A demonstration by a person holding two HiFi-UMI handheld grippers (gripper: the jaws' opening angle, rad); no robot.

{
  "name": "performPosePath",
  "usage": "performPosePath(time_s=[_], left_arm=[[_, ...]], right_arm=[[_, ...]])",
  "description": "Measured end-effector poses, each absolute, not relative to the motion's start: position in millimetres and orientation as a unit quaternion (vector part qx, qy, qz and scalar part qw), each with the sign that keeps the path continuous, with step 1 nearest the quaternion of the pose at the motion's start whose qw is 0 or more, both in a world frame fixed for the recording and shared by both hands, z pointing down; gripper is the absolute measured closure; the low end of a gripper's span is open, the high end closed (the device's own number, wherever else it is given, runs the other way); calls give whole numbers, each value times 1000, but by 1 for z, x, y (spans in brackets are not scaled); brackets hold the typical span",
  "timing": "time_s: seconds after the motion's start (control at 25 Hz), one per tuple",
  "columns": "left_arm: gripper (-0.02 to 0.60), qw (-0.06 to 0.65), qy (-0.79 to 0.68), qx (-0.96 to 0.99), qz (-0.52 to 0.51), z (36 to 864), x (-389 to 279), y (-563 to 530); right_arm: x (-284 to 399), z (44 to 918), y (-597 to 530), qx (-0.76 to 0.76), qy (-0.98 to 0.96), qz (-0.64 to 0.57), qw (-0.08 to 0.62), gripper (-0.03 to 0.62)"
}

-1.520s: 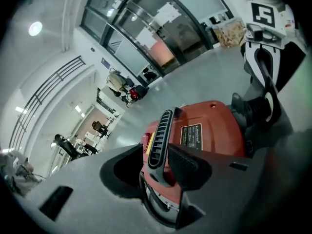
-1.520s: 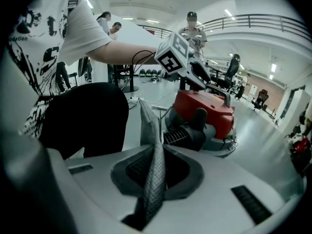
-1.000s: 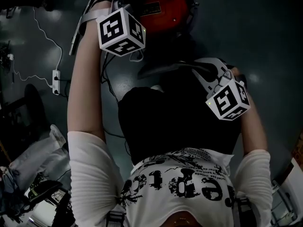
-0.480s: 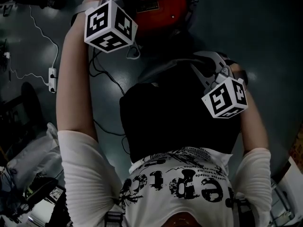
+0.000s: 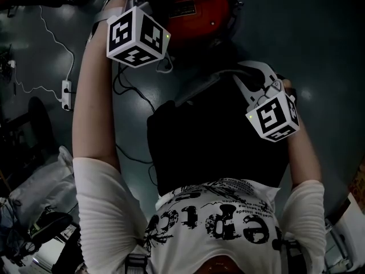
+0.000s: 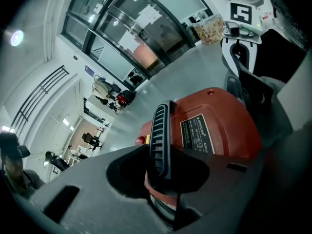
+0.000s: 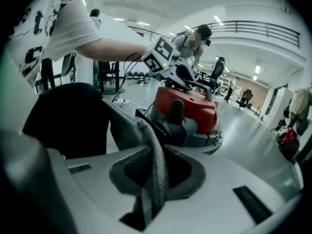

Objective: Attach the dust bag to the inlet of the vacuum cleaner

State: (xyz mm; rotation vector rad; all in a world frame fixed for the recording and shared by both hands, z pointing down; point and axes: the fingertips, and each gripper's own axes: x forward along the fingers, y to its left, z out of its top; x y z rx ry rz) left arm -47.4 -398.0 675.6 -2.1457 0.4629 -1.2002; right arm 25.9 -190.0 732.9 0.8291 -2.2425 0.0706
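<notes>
The red vacuum cleaner (image 5: 197, 10) stands on the floor at the top of the head view. My left gripper (image 6: 163, 172) is shut on its black ribbed carry handle (image 6: 160, 130); its marker cube (image 5: 137, 36) shows beside the red body (image 6: 219, 126). The black dust bag (image 5: 217, 141) hangs between the person's body and the vacuum. My right gripper (image 7: 153, 184) is shut on the bag's grey mesh edge (image 7: 155, 155), with its marker cube (image 5: 275, 116) at the bag's right. A black fitting (image 7: 173, 118) sits on the vacuum's near side (image 7: 192, 106), just beyond that edge.
A white power strip (image 5: 67, 95) with its cord lies on the floor at left, and black cables (image 5: 128, 90) run by the vacuum. Pale bags and gear (image 5: 40, 190) sit at the lower left. Other people (image 7: 195, 38) and chairs stand farther off in the hall.
Both grips hold as before. The view sways a little, and the left marker cube shifts slightly left and back.
</notes>
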Motion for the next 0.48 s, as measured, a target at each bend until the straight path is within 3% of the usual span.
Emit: performPosePath(time_s=[0.48], left_arm=[[479,316,182,-812,-456,680,-45,-402]], right_arm=[[27,735,-208,381,-846,33,371,549]])
